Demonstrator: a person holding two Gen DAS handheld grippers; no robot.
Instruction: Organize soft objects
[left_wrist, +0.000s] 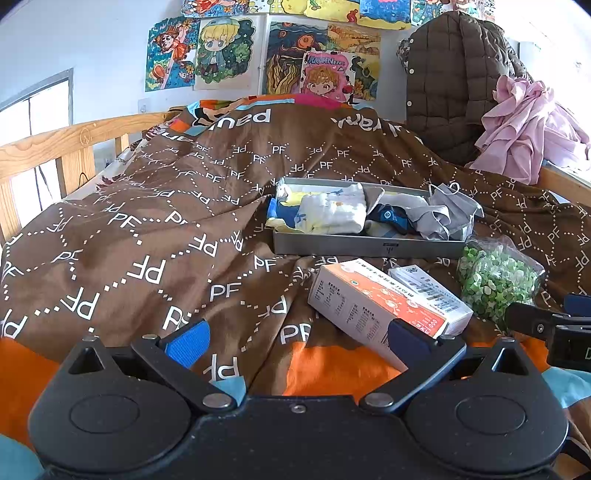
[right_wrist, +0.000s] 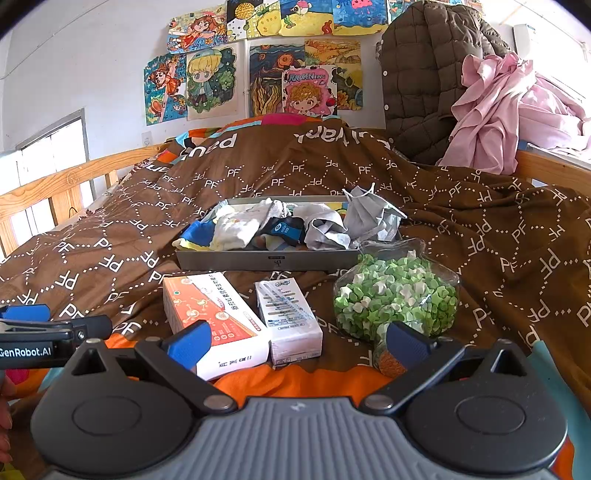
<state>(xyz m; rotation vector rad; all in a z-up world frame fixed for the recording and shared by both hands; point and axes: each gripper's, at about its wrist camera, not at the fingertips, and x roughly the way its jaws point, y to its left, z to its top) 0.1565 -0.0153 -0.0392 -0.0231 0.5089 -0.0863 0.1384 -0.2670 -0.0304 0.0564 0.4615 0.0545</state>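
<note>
A grey tray (left_wrist: 369, 246) (right_wrist: 236, 260) lies on the brown bedspread and holds soft things: a folded white cloth (left_wrist: 332, 213) (right_wrist: 236, 229), a dark blue sock (left_wrist: 391, 218) (right_wrist: 286, 229), grey cloth (left_wrist: 432, 218) (right_wrist: 327, 232) and a grey face mask (left_wrist: 456, 201) (right_wrist: 365, 210). My left gripper (left_wrist: 297, 341) is open and empty, low over the bedspread near the orange box (left_wrist: 373, 299). My right gripper (right_wrist: 297, 343) is open and empty, just in front of the boxes.
An orange-and-white box (right_wrist: 210, 321), a white box (right_wrist: 288, 317) and a clear jar of green paper stars (right_wrist: 395, 291) (left_wrist: 495, 277) lie before the tray. A wooden bed rail (left_wrist: 55, 147) runs at left. A brown jacket (right_wrist: 424, 81) and pink cloth (right_wrist: 491, 110) hang at right.
</note>
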